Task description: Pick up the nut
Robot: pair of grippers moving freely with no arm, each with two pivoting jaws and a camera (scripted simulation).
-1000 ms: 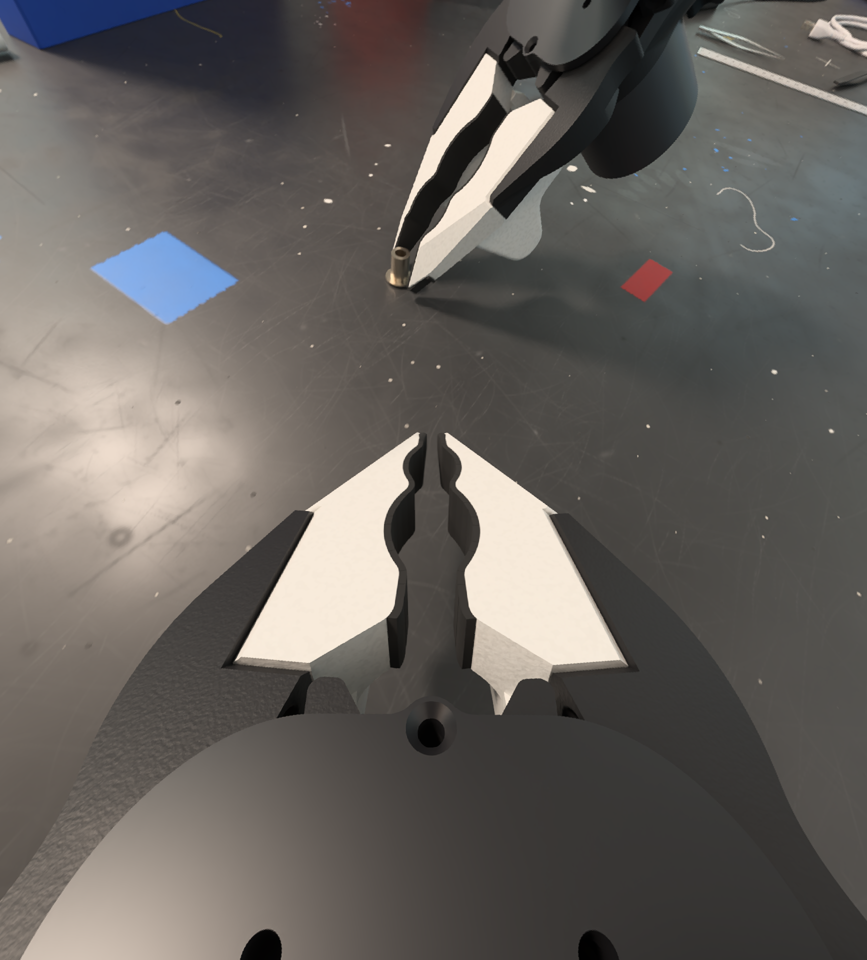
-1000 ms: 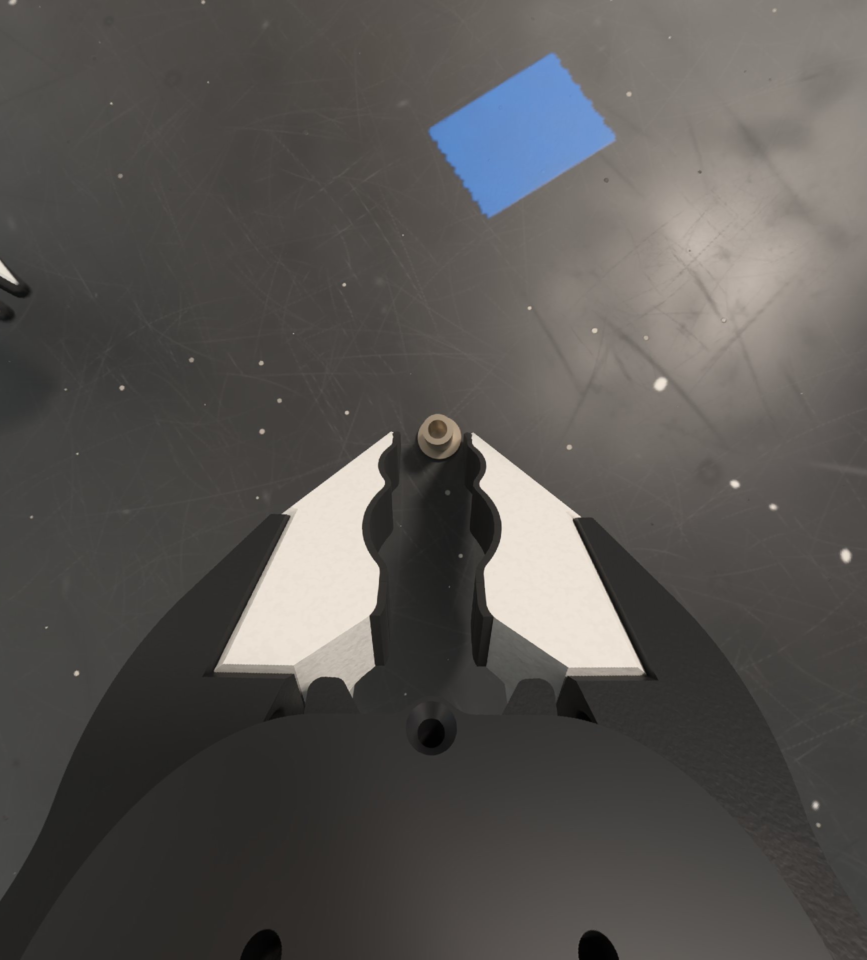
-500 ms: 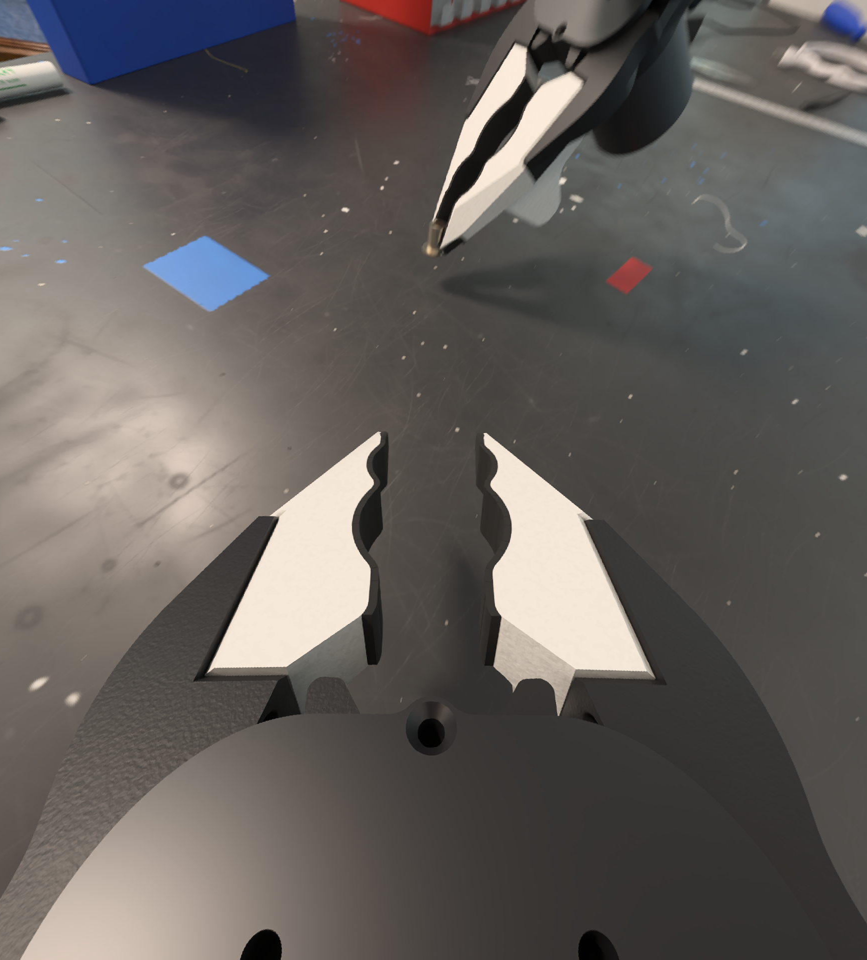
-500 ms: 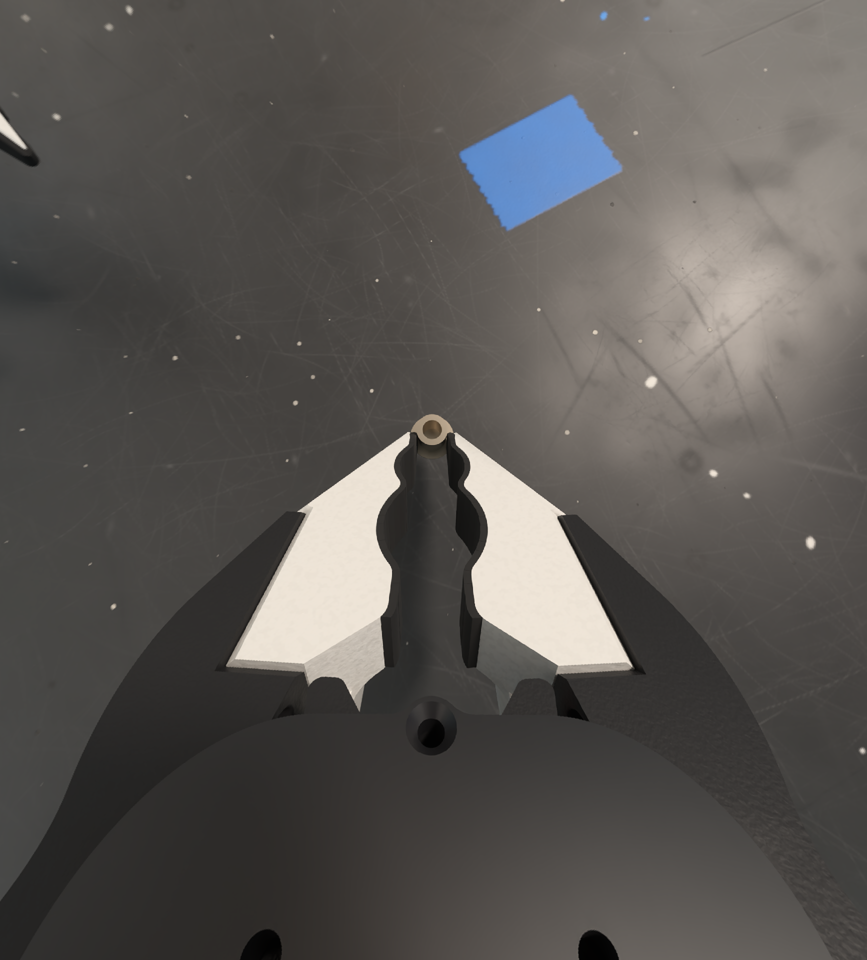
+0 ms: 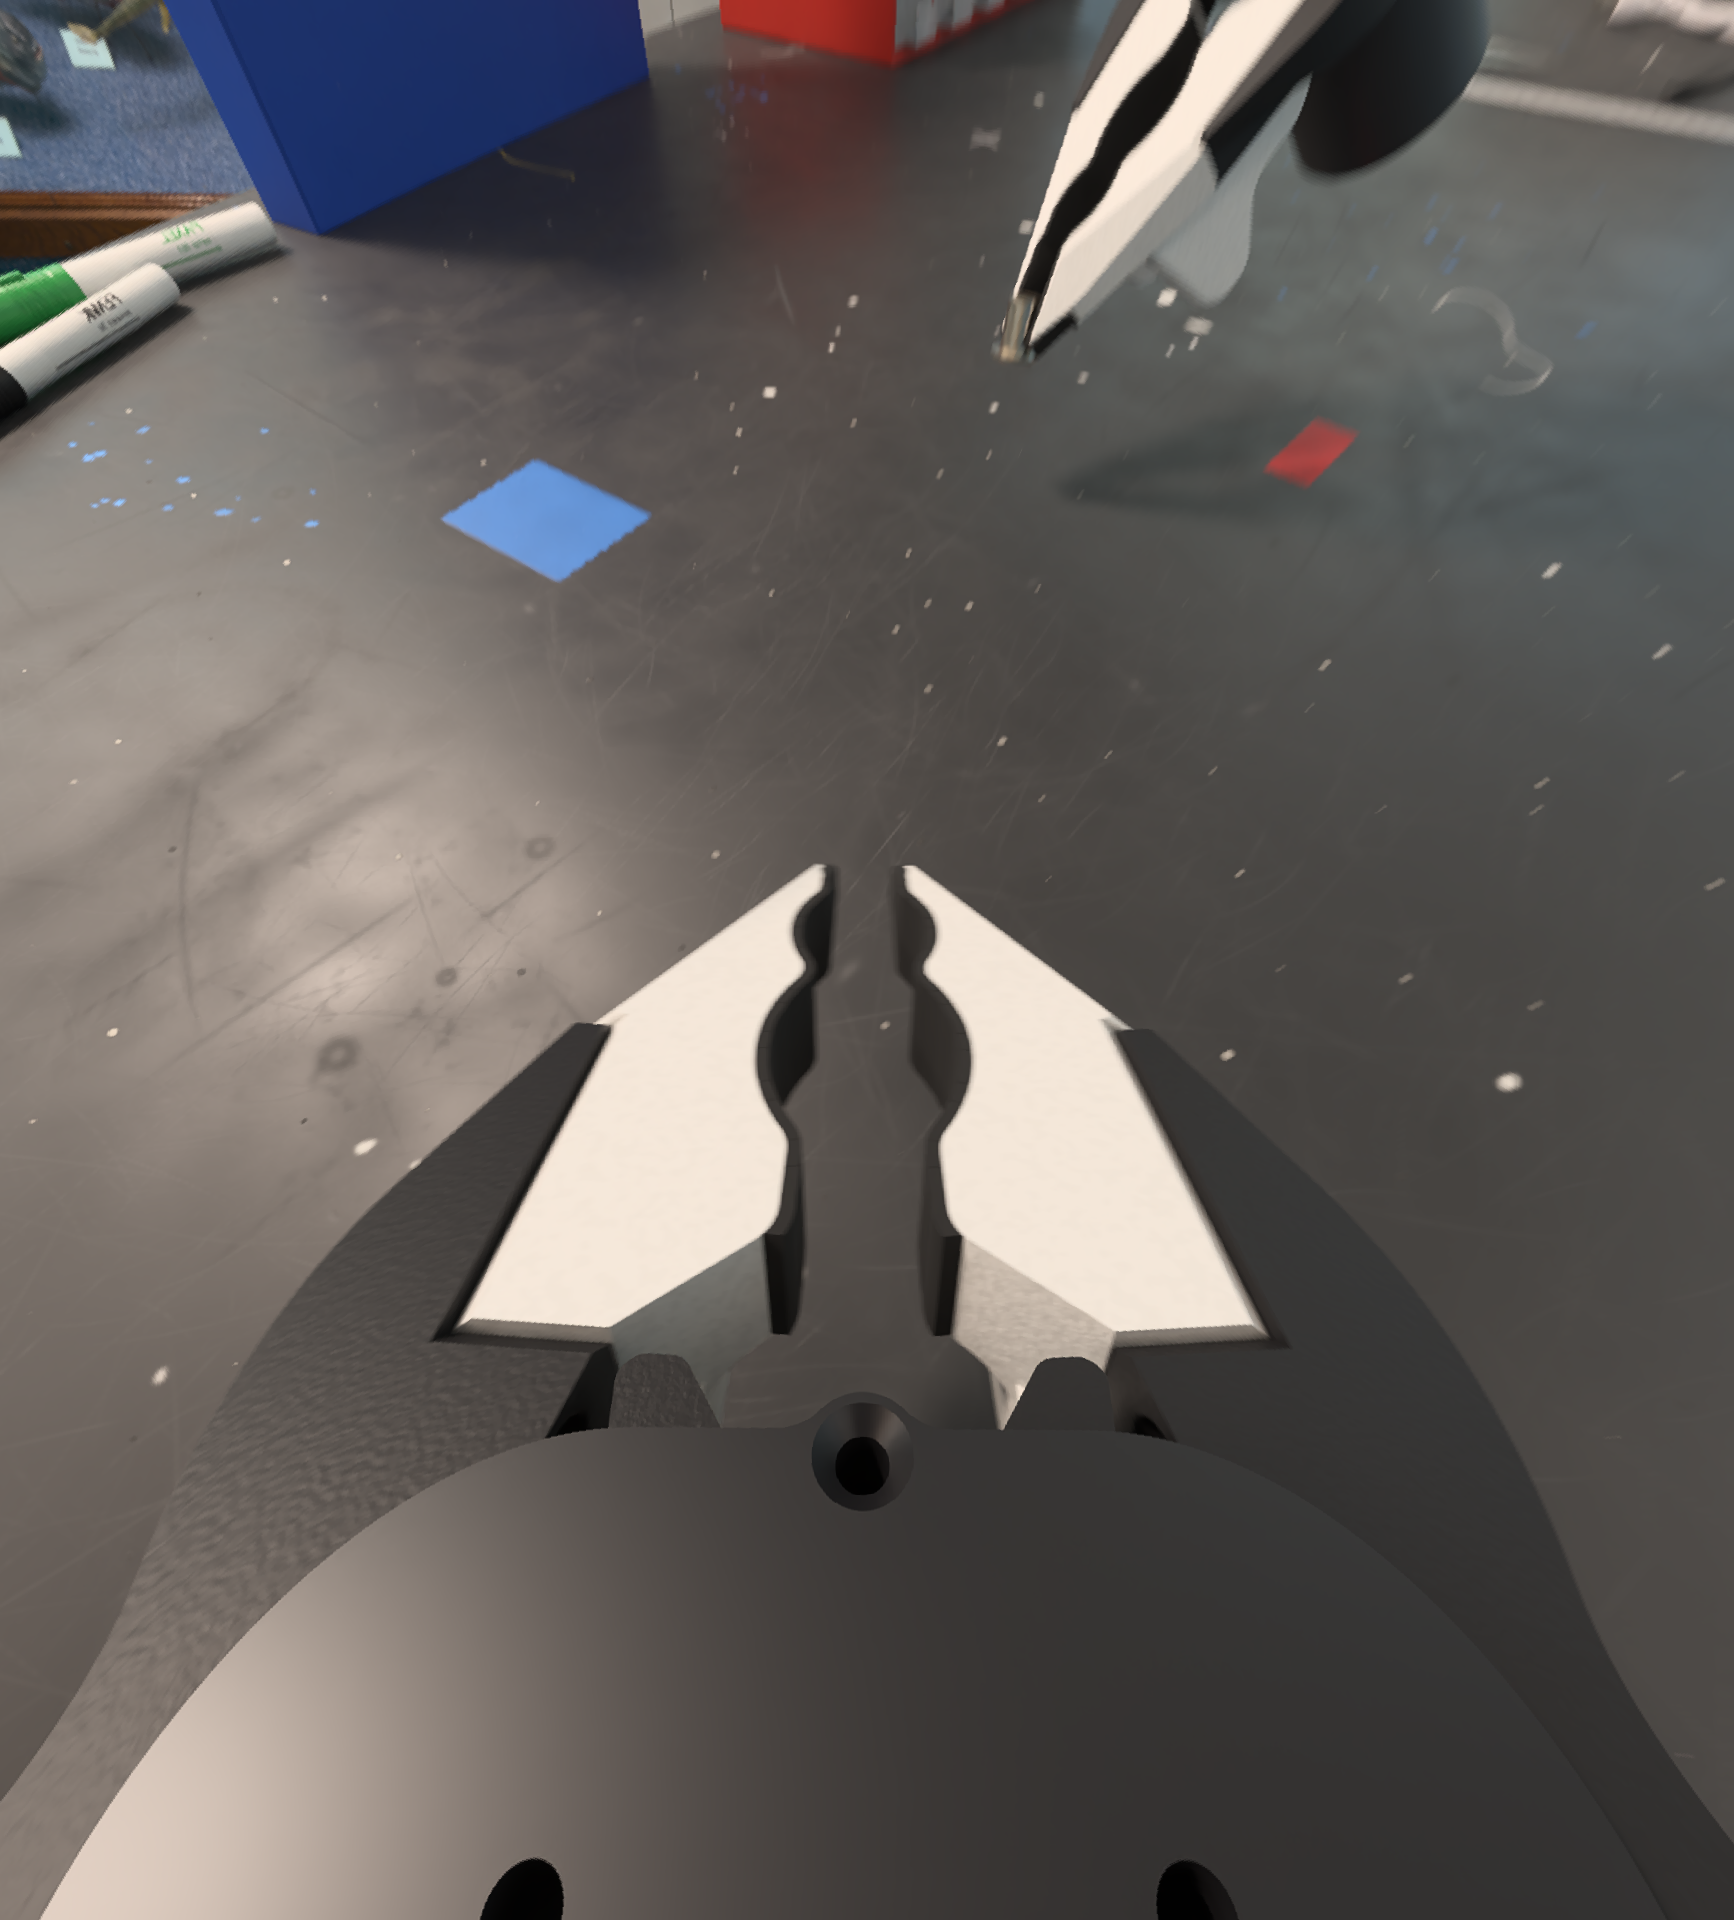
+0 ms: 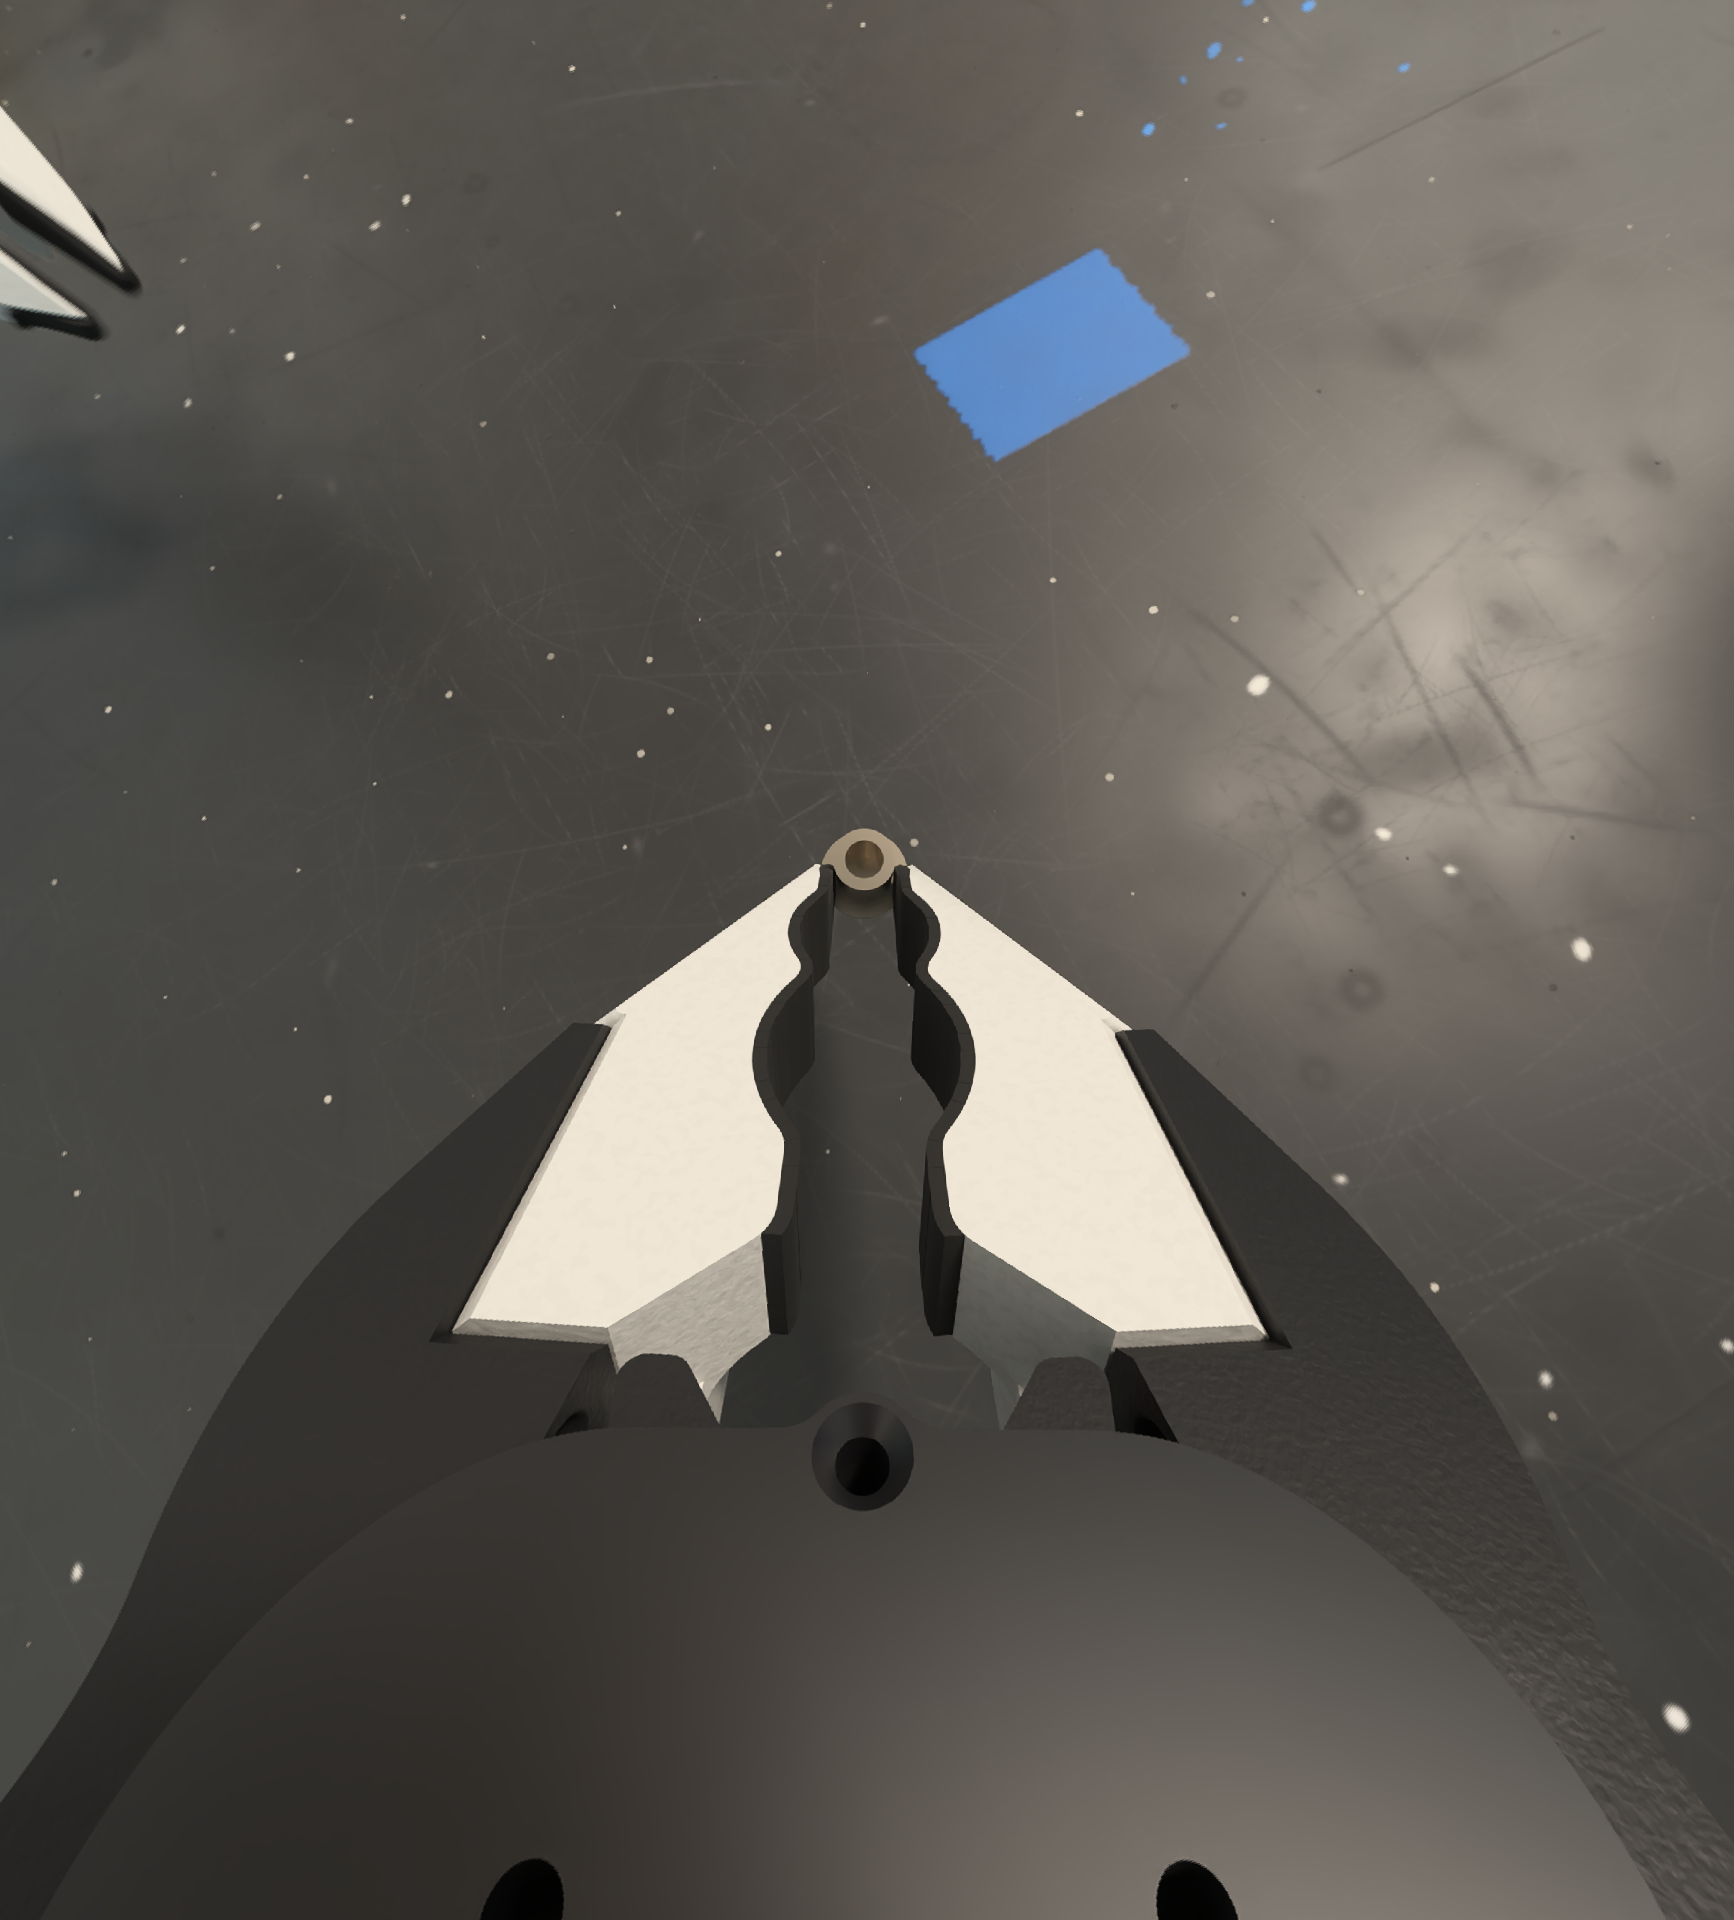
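The nut [image 6: 865,860] is a small tan metal ring pinched between the tips of my right gripper [image 6: 865,883], which is shut on it. In the left wrist view the right gripper [image 5: 1027,317] hangs at the upper right with the nut [image 5: 1012,335] at its tip, held clear above the dark table [image 5: 842,675] and its own shadow. My left gripper [image 5: 867,878] is empty over the table nearer the front, with a narrow gap between its jaws. Its white fingers [image 6: 11,239] show at the upper left of the right wrist view.
A blue tape square [image 5: 546,517] [image 6: 1050,353] and a red tape patch [image 5: 1310,452] lie flat on the table. Two markers [image 5: 104,281] lie at the far left. A blue box [image 5: 406,94] and a red box [image 5: 842,21] stand at the back. A white cord [image 5: 1497,343] lies far right.
The right gripper has shut on the nut and lifted it off the table. The left gripper has drawn back and up; its jaws opened wide, then narrowed again.
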